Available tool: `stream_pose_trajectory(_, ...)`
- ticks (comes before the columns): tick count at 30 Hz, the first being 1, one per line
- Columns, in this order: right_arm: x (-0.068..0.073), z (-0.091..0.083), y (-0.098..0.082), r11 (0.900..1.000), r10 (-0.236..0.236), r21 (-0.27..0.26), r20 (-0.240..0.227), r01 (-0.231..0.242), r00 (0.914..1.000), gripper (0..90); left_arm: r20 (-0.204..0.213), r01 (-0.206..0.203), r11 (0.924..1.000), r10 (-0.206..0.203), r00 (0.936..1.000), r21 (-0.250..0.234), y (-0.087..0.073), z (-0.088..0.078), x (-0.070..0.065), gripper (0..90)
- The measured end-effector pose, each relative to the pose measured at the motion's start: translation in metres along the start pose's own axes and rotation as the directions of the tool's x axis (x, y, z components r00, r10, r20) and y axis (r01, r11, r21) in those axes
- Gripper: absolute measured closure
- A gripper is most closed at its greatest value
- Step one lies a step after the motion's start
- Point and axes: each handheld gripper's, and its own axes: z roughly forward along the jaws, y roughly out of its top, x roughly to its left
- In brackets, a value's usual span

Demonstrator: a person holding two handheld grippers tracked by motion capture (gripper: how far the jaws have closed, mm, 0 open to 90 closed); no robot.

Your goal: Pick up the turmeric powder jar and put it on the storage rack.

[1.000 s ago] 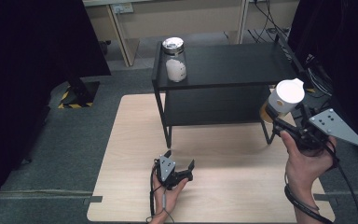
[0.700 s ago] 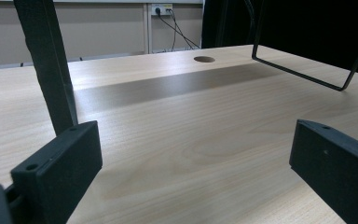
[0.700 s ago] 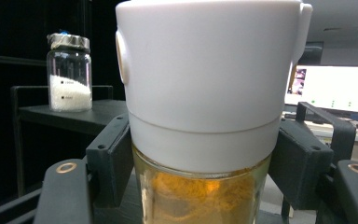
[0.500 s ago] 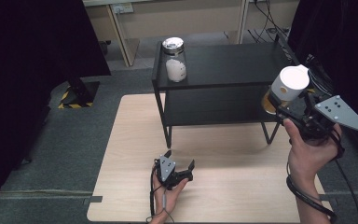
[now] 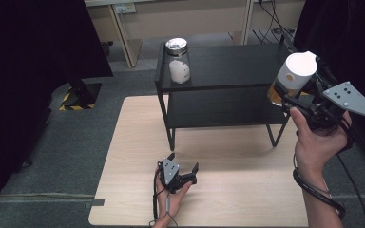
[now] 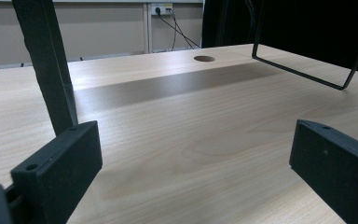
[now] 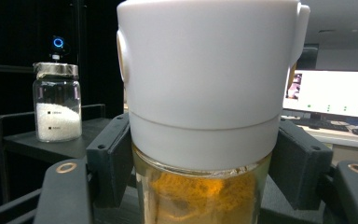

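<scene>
1. Nearest the person, on the wooden table (image 5: 247, 190): left gripper (image 5: 184, 170), jaws spread, nothing between.
2. Right, raised beside the black shelf (image 5: 228, 71): right gripper (image 5: 285, 97) clamped on white-lidded jar (image 5: 292, 78), pads (image 7: 109, 154) flanking the glass below the lid.
3. Farthest, on the shelf top: salt jar (image 5: 177, 61).

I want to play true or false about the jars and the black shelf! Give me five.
1. The right tool holds a jar with a white lid. True.
2. That jar has blue stuff inside. False: it is orange-yellow.
3. A jar of white grains stands on the black shelf. True.
4. The left tool grips a spoon. False: it is open with nothing between its jaws.
5. The table is made of glass. False: it is light wood.
</scene>
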Motion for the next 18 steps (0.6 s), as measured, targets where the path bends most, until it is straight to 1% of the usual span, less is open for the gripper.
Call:
stream_pose_trajectory(12, -0.004, 0.013, 0.015, 1.0, 0.0, 0.014, 0.02, 0.0, 0.9998, 30.3, -0.001, 0.002, 1.0, -0.002, 1.0, 0.001, 0.0, 0.0, 0.0, 1.7)
stream_pose_trajectory(18, -0.005, 0.023, 0.025, 1.0, -0.003, 0.02, 0.033, 0.002, 0.9994, 30.3, -0.001, 0.0, 1.0, 0.0, 1.0, 0.0, 0.0, 0.0, 0.0, 1.7)
